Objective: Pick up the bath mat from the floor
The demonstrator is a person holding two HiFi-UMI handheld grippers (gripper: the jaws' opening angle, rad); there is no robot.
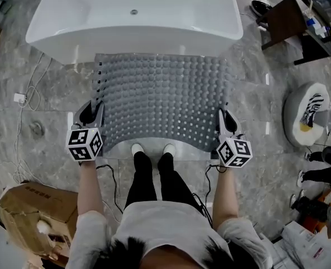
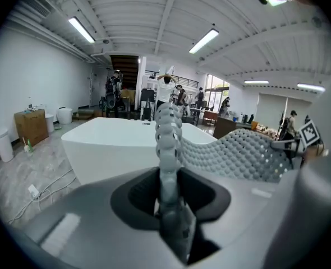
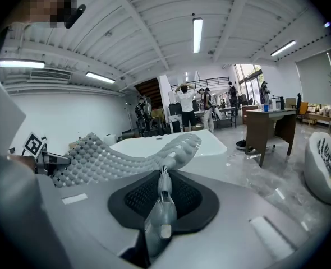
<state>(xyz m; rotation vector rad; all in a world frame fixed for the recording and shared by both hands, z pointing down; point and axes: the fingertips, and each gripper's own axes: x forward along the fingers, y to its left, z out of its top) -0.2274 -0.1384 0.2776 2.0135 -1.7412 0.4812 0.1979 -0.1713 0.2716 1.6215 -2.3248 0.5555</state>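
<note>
Bath mat edges pinched between both grippers' jaws.

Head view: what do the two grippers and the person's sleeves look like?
The left gripper and right gripper are dark, each carrying a white cube printed with black square markers. A thin black cable trails from each back towards the person. The sleeves are short and pale.

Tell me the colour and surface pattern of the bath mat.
Grey bath mat, covered in rows of round bumps; clearest in the head view.
</note>
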